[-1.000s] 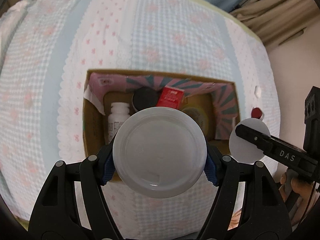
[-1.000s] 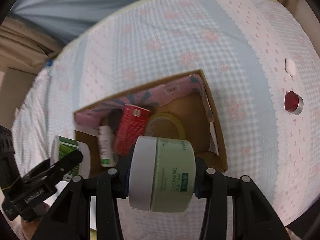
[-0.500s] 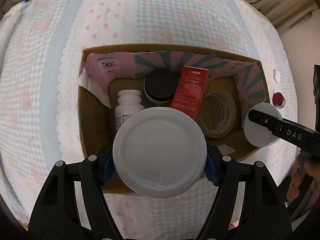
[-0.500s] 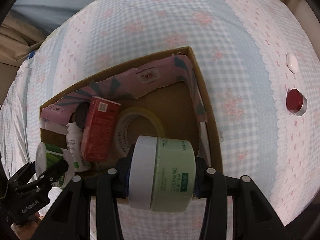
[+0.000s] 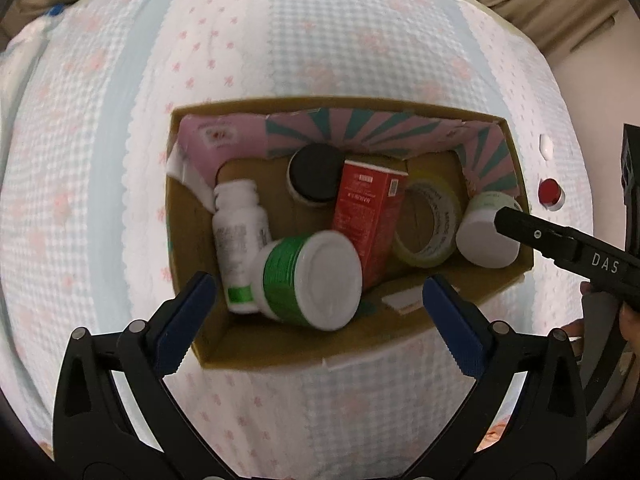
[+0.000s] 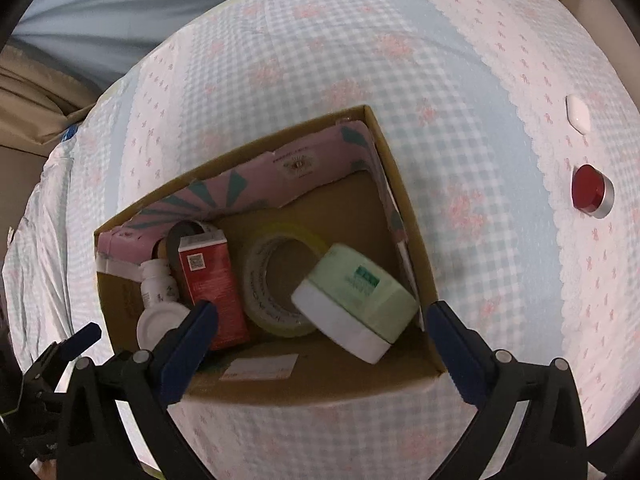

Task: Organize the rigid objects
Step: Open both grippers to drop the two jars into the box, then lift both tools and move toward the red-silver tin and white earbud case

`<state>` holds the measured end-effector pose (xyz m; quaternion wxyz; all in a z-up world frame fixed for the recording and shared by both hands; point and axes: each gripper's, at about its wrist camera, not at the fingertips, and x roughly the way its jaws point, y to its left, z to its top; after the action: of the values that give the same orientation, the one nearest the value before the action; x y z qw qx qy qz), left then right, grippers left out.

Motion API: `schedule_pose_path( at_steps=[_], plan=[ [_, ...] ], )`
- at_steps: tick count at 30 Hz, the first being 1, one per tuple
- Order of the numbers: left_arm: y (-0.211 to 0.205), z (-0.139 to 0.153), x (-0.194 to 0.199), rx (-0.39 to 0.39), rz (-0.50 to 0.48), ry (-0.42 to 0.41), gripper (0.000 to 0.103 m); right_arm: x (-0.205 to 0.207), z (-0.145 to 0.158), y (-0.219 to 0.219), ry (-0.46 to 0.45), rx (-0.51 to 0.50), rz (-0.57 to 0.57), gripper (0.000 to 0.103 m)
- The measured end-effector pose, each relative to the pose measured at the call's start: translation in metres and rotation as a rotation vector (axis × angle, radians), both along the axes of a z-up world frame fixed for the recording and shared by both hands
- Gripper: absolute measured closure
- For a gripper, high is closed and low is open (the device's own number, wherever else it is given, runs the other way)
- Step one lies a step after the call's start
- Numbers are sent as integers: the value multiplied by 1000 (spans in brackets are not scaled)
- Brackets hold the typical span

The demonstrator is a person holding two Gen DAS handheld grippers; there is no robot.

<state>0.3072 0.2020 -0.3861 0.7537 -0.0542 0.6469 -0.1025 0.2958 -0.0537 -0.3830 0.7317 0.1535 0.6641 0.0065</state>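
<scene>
An open cardboard box (image 5: 340, 104) stands on a chequered bedspread. It holds a white bottle (image 5: 240, 232), a black-lidded jar (image 5: 316, 172), a red carton (image 5: 368, 216) and a tape roll (image 5: 430, 224). A green-banded white jar (image 5: 312, 280) lies tilted at the box's front left. My left gripper (image 5: 318, 296) hovers over it with jaws opening and pads clear of it. In the right wrist view a pale green jar (image 6: 360, 292) lies tilted against the right wall of the box (image 6: 240, 148). My right gripper (image 6: 322, 312) is above it, jaws opening, touching nothing.
A red round cap (image 6: 590, 194) and a small white piece (image 6: 578, 114) lie on the bedspread (image 6: 460, 100) right of the box. Beige curtains (image 5: 560, 8) hang beyond the bed. A black finger of the right gripper (image 5: 560, 240) reaches over the box's right end.
Both grippers came down over the box and spread wide. The green-banded jar left the left jaws and the pale green jar left the right jaws; both now lie in the box.
</scene>
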Motion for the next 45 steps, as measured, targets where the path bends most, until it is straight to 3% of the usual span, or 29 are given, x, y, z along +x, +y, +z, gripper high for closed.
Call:
schedule_pose_path(
  at_steps=[8, 19, 26, 35, 39, 45],
  plan=[
    [6, 24, -20, 29, 35, -46, 0, -12, 23, 5, -39, -10, 27, 0],
    [5, 86, -51, 18, 66, -146, 0, -33, 91, 4, -145, -7, 20, 0],
    [-17, 126, -73, 5, 57, -211, 0, -53, 143, -9, -193, -66, 46, 0],
    [-88, 164, -110, 26, 59, -265, 0, -83, 188, -72, -293, -86, 61, 0],
    [-139, 167, -123, 48, 65, -280, 0, -90, 189, -114, -317, -73, 79, 0],
    [-225, 162, -147, 45, 176, -326, 0, -84, 179, -190, -315, -54, 199, 0]
  ],
)
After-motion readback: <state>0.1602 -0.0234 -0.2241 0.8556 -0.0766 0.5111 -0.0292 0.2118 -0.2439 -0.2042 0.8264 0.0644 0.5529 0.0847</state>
